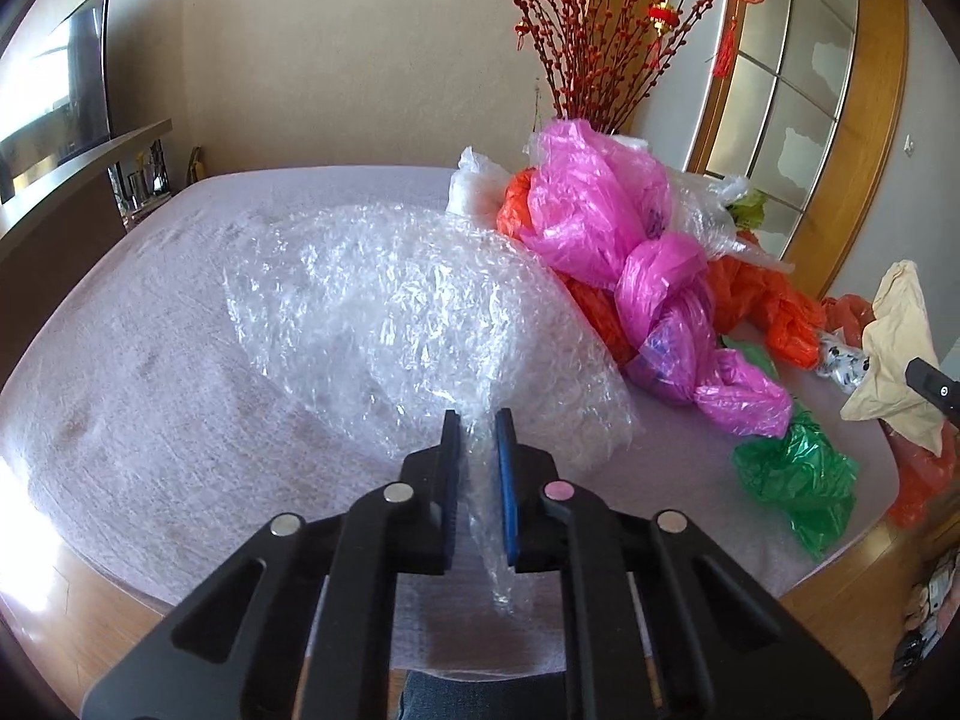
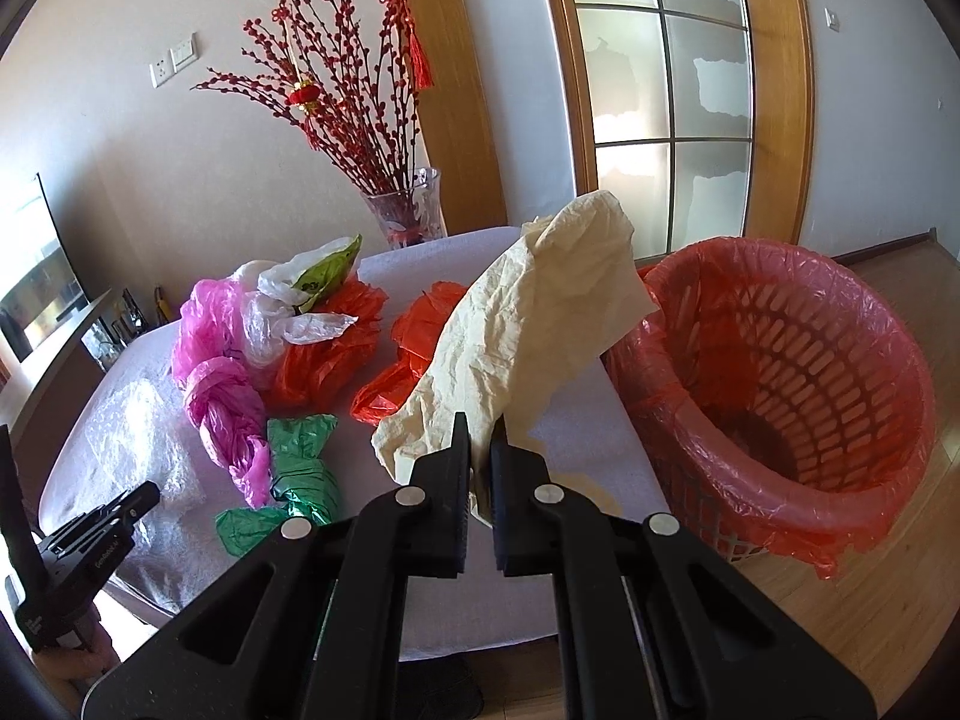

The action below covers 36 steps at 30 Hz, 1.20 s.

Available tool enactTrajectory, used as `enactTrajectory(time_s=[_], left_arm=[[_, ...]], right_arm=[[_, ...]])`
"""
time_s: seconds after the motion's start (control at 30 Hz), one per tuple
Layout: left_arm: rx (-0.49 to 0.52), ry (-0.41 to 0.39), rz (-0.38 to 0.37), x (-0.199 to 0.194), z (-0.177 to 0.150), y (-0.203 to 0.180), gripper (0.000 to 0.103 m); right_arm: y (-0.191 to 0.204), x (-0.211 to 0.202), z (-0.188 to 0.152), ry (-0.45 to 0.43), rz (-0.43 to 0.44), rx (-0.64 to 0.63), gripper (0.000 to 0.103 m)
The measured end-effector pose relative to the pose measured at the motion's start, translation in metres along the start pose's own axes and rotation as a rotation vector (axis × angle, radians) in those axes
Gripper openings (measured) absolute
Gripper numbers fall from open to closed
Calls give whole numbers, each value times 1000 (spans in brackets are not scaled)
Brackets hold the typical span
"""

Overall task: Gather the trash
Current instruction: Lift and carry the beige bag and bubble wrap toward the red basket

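My left gripper (image 1: pixel 478 420) is shut on a corner of a large clear bubble wrap sheet (image 1: pixel 384 306) that lies on the table. My right gripper (image 2: pixel 480 429) is shut on a crumpled cream paper sheet (image 2: pixel 528 324) and holds it up above the table's right edge, next to a red basket lined with a red bag (image 2: pixel 774 396) on the floor. The paper also shows in the left wrist view (image 1: pixel 900 354). Pink bags (image 1: pixel 606 228), orange bags (image 1: pixel 762 306) and a green bag (image 1: pixel 798 474) lie piled on the table.
The table has a lilac cloth (image 1: pixel 150 408). A glass vase of red branches (image 2: pixel 408 210) stands at its far edge. A TV (image 1: pixel 60 90) hangs on the left wall. A glazed wooden door (image 2: pixel 672 90) is behind the basket.
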<state>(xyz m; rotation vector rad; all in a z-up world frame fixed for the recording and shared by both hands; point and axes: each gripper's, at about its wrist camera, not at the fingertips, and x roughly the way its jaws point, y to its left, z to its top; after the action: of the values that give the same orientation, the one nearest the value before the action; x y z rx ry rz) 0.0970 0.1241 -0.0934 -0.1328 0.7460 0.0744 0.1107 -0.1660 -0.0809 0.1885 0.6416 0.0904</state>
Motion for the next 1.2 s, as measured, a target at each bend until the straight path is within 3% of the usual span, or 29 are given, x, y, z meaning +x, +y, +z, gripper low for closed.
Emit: enactTrajectory(time_s=[0.3,0.67,1.2], left_arm=[[8,-83,-43,-30,23,9,11],[18,-95,-57,-36,33,22,11],[187,-188,-196,-68,66,-40,11]], right_arm=[[-4,-3,-1,-7,-1,8,6],[-6,-4,-9,6,-1,5,6],[-13,-33,10,-87,-10,10,3]])
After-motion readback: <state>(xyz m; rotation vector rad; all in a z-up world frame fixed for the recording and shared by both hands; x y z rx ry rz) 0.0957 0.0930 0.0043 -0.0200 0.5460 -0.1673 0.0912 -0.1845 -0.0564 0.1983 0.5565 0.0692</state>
